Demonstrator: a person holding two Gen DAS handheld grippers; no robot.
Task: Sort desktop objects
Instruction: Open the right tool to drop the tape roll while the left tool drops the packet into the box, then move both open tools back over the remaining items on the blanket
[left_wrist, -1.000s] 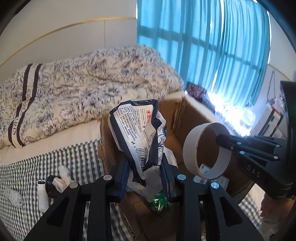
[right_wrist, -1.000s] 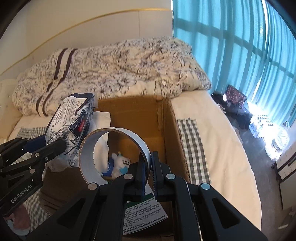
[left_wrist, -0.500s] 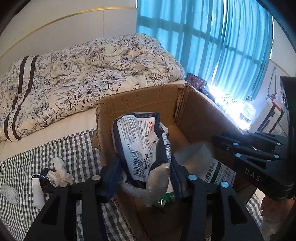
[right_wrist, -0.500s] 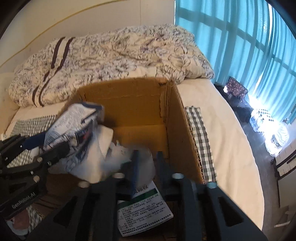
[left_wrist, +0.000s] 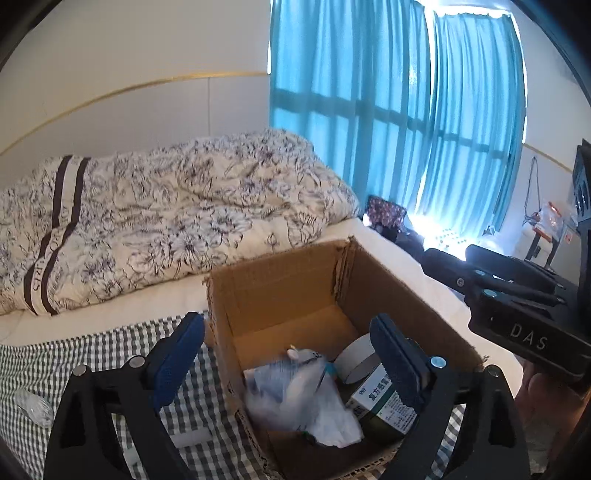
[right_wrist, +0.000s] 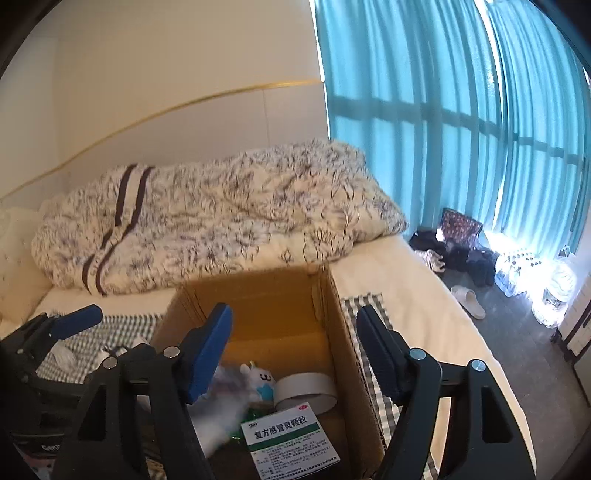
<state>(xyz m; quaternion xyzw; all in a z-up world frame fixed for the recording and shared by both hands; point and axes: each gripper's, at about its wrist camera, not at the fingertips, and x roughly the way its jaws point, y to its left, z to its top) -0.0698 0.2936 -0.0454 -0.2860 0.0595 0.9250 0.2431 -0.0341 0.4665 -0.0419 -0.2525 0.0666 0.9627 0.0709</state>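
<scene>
Both pairs of fingers stand spread wide with nothing between them: the left gripper and the right gripper each hang over the open cardboard box, which fits a drop into it rather than a reach for something new.

Below and between the left fingers lies the crumpled snack bag, slumped on the box floor. Just by the left gripper's right finger rests the tape roll, lying flat, partly hidden by that finger. From the right wrist view the same roll sits low between the right fingers, touching or just behind the green-and-white medicine box. A small white plush toy stands beside the roll; the blur there makes its exact lean hard to tell.

Out past the left gripper's left finger, on the checked cloth, nothing clear shows, though small items do show on the cloth left of the box in the right view. I judge those are the likely next picks.
</scene>
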